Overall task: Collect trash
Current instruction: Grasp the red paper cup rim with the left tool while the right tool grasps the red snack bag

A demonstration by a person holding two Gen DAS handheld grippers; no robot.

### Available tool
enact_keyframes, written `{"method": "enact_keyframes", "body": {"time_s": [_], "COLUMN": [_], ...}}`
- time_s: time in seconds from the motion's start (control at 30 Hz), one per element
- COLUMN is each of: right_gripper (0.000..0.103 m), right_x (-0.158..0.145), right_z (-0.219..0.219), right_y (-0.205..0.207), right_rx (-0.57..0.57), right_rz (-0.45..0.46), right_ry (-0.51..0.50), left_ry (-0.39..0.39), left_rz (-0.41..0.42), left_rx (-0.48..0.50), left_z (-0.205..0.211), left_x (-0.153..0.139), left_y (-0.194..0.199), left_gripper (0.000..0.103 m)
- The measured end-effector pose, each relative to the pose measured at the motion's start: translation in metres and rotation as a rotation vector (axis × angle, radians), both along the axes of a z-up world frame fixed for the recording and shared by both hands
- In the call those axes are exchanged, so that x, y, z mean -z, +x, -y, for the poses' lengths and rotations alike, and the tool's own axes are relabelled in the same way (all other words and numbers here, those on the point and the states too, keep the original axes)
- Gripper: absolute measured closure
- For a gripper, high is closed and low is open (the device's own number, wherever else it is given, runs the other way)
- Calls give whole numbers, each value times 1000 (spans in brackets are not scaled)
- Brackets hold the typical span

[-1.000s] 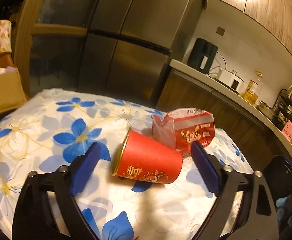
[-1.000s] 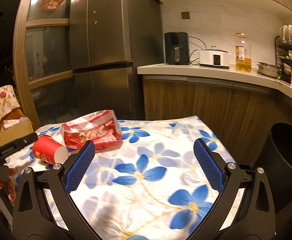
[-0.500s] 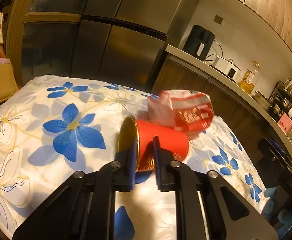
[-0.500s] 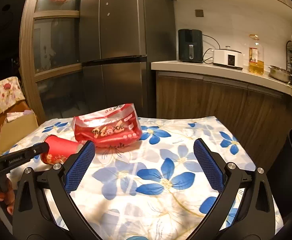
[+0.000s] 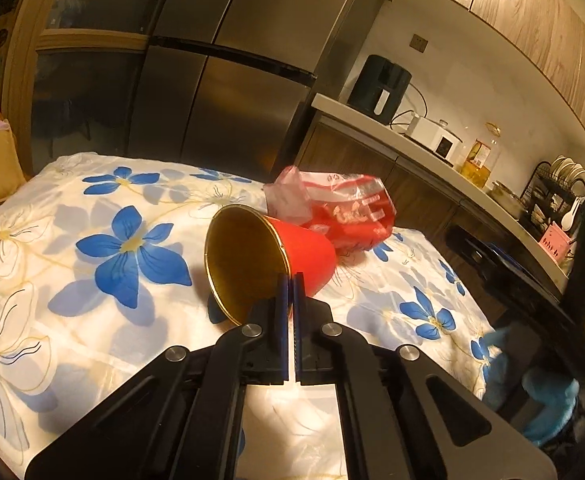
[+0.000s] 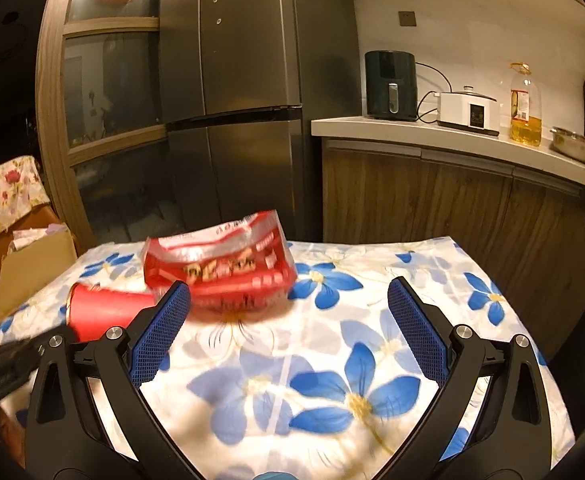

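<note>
1. Two pieces of trash lie on your surface, which is covered by a white cloth with blue flowers: a red paper cup on its side and a red snack bag just behind it.
2. Your left gripper has just been closing, and its pads now pinch the cup's rim, one inside the gold-lined mouth, one outside.
3. Your right gripper stands wide with nothing between its pads, pointing at the snack bag near the surface's far edge.
4. Behind the surface stand a steel refrigerator and a wood-fronted kitchen counter bearing a black air fryer, a white cooker and an oil bottle.
5. Only your left view shows the cup's open mouth; only your right view shows the cardboard box at the left.
</note>
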State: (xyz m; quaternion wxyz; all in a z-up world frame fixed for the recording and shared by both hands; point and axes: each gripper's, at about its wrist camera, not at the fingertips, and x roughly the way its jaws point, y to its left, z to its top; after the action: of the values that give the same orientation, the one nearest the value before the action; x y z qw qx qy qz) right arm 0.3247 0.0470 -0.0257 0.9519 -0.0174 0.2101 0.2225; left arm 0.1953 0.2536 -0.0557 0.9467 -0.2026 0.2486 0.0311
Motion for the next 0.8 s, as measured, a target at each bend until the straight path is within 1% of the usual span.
{"method": "enact_keyframes", "body": {"time_s": [0.1, 0.2, 0.27, 0.33, 0.4, 0.43, 0.5, 0.53, 0.6, 0.63, 0.7, 0.73, 0.8], "right_gripper": [5, 6, 9, 14, 25, 28, 40, 42, 56, 59, 72, 75, 91], "right_x": [-1, -1, 0, 3, 9, 13, 18, 22, 25, 26, 27, 28, 29], "right_z": [-3, -10, -16, -21, -26, -28, -30, -31, -35, -37, -40, -41, -42], "right_y": [11, 24, 36, 52, 65, 70, 76, 79, 83, 84, 85, 85, 86], "right_rx": [7, 11, 9, 2, -6, -9, -21, -29, -55, -62, -83, -88, -100], "right_rz": [0, 7, 5, -27, -60, -77, -95, -103, -116, -120, -125, -127, -130], "right_ry": [12, 1, -1, 13, 29, 29, 34, 38, 36, 34, 35, 34, 33], "left_ry": [6, 13, 11, 11, 6, 4, 2, 0, -3, -6, -9, -11, -12], "left_rz": [23, 32, 38, 50, 58, 61, 64, 65, 66, 66, 63, 63, 64], "left_rx": [-8, -9, -11, -18, -19, -17, -15, -13, -12, -12, -14, -13, -13], "left_z": [2, 4, 2, 2, 1, 1, 2, 2, 1, 1, 0, 0, 0], "left_x": [-4, -5, -6, -8, -9, -9, -9, -9, -9, -8, -7, -6, -7], "left_y": [-8, -13, -15, -19, -21, -22, -23, -24, -24, -24, -24, -25, -26], "left_gripper": [102, 102, 102, 102, 102, 102, 102, 102, 102, 102, 102, 102, 102]}}
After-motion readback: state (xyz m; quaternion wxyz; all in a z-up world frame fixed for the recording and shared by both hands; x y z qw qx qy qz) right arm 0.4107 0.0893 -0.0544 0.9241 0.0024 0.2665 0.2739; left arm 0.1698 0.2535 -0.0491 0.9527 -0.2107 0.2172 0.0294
